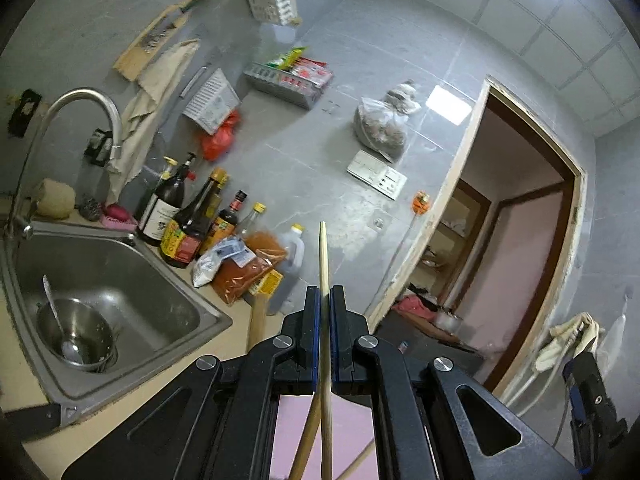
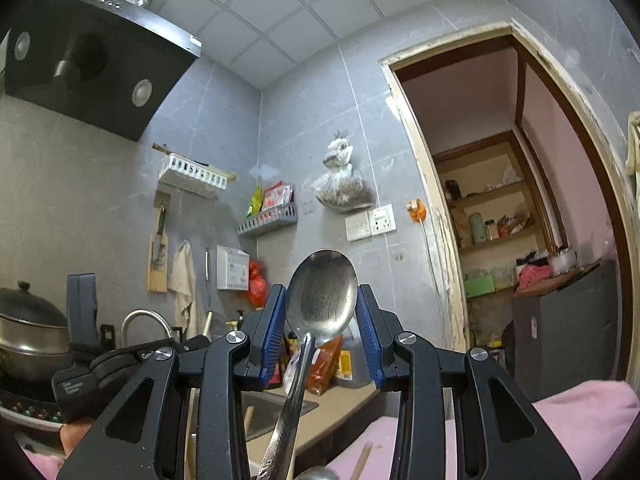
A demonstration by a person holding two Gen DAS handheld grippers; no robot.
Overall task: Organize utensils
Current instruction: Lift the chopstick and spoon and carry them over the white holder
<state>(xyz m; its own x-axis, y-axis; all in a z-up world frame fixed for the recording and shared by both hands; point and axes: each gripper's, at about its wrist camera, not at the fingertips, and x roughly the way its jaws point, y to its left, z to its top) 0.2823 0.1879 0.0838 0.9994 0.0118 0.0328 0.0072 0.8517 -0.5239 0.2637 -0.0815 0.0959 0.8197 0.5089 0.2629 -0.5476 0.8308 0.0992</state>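
Between right gripper [image 2: 322,316] pads, seemingly pinched: spoon [image 2: 321,294]

Both tools are built alike. The left gripper [image 1: 325,300] has matte black linkage arms with rounded triangular cut-outs, silver round-headed screws at the pivots, and blue ribbed pads lining its black fingers [image 1: 311,320]. The right gripper [image 2: 322,304] matches it, with wider blue ribbed pads [image 2: 274,332]. A pink fleecy sleeve [image 2: 580,420] shows behind the right tool, and pink cloth lies beneath the left.
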